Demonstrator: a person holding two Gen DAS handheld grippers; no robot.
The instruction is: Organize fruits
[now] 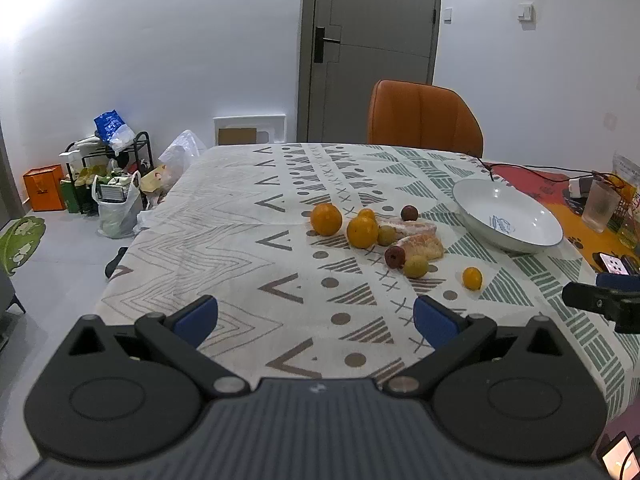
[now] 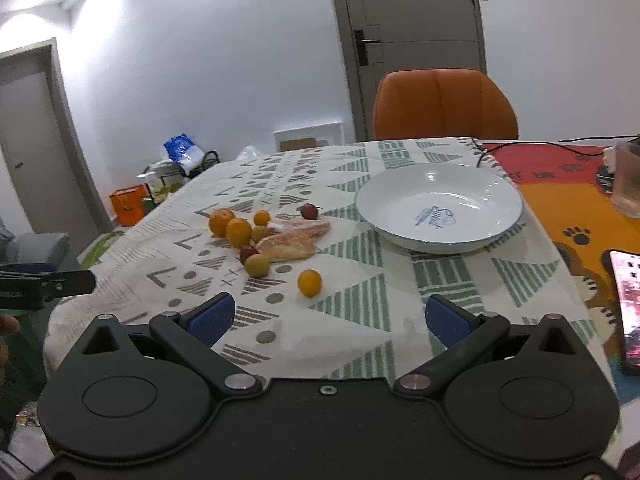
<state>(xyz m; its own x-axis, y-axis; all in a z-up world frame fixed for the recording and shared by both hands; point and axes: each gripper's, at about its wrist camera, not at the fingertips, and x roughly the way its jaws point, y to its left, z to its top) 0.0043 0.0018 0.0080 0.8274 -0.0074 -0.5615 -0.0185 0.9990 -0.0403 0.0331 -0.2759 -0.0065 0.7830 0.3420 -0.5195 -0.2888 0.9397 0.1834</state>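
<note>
While both tools hang low over the near edge of the worktop (image 1: pixel 240 216), neither holds anything: the left gripper (image 1: pixel 316 320) has its blue pads spread wide, and the right gripper (image 2: pixel 328 318) is spread just as wide. Ahead of them, on the patterned cloth, the fruits (image 1: pixel 362 232) lie in a loose cluster: two larger oranges side by side, a smaller one behind them, two greenish-yellow round fruits, two dark red ones, and peeled citrus segments (image 1: pixel 420 240) in the middle, touching several of the others. One small orange (image 2: pixel 309 283) sits apart from the cluster on its near side, closest to the right gripper, ahead of it and a little toward its left finger. From the left gripper the whole cluster lies forward and to the right. Beyond the fruits, farther right, a white bowl (image 2: pixel 500 216) rests on the cloth with nothing in it. An orange chair (image 2: pixel 444 104) stands at the far side.
</note>
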